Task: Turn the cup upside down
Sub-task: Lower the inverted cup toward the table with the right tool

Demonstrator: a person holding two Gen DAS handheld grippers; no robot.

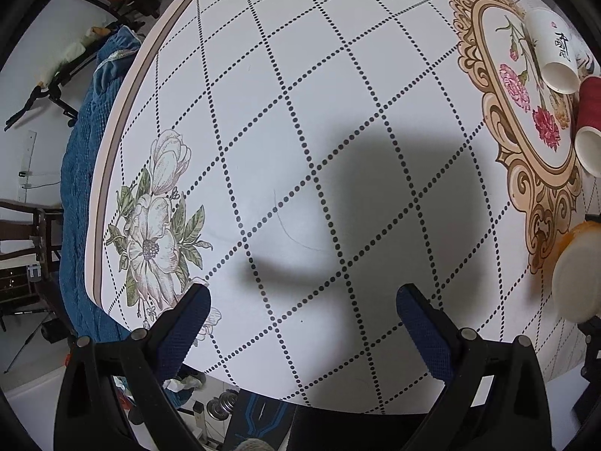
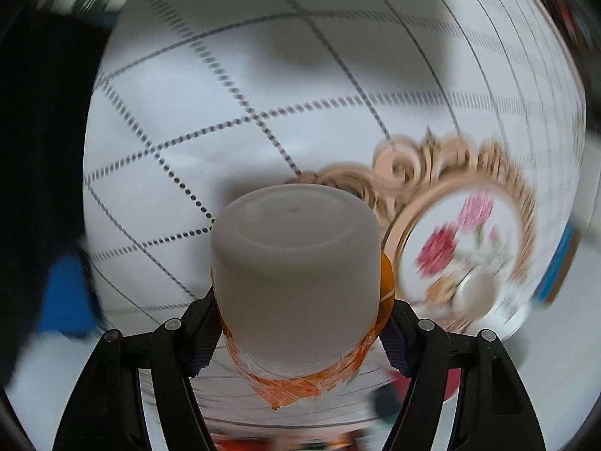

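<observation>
My right gripper is shut on an orange-patterned cup and holds it above the table with its whitish base pointing away from the camera; the background is motion-blurred. The same cup shows at the right edge of the left wrist view, held off the table. My left gripper is open and empty, hovering above the white tablecloth near its front edge.
A white paper cup with black writing and a red paper cup both lie on their sides on the ornate floral medallion at the right. A blue cloth hangs past the table's left edge.
</observation>
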